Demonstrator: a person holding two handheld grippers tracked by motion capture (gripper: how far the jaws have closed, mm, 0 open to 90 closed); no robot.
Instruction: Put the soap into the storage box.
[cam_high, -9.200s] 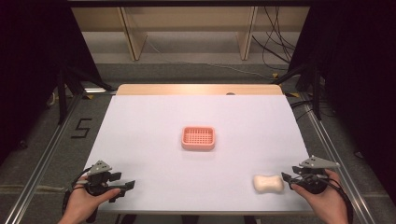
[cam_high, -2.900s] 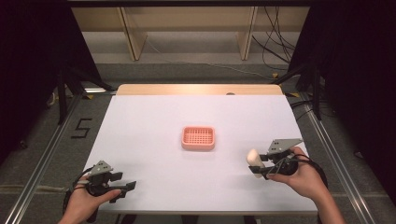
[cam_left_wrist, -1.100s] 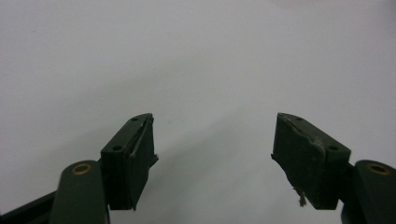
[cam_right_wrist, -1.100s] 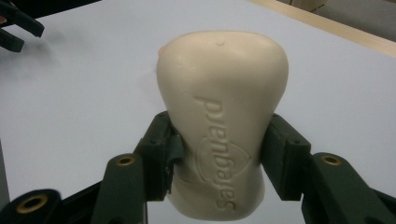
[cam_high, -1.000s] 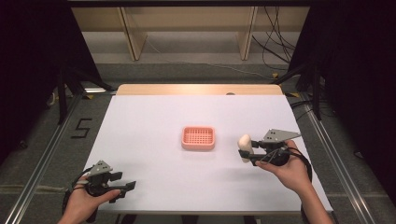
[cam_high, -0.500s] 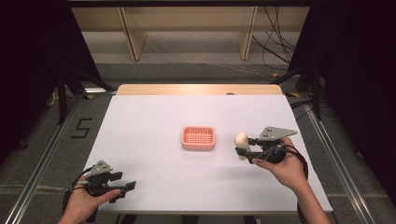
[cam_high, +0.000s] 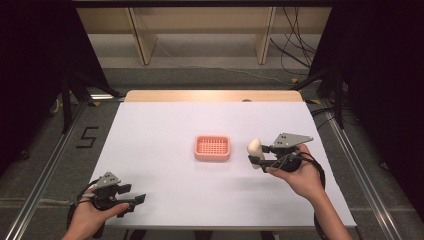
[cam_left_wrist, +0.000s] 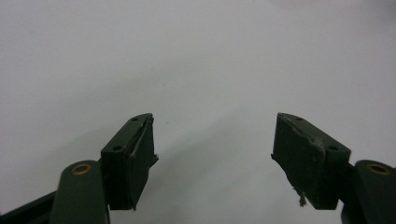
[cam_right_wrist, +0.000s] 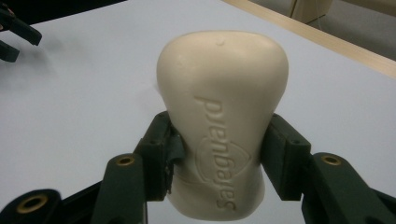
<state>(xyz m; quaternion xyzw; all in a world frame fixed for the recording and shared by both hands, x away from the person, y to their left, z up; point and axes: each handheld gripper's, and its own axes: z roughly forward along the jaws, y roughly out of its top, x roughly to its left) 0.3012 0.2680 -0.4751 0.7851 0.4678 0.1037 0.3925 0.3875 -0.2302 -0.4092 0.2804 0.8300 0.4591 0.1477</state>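
Leftward went the right gripper (cam_high: 256, 159), clenched on the cream soap bar (cam_high: 254, 148), stopping beside the pink soap dish (cam_high: 212, 148); the left gripper (cam_high: 134, 200) lay gaping.

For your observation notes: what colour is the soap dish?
Salmon pink soap dish, best seen in the high view.

Soap bar (cam_right_wrist: 222, 126) — "Safeguard"; floor (cam_high: 45, 165) — "5".

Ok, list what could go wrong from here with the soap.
1. The right gripper pinches the soap only at its narrow waist, with most of the bar above the jaws; it might slip or pivot.
2. The soap hangs beside the dish, not over it; released now, it would likely land on the table.
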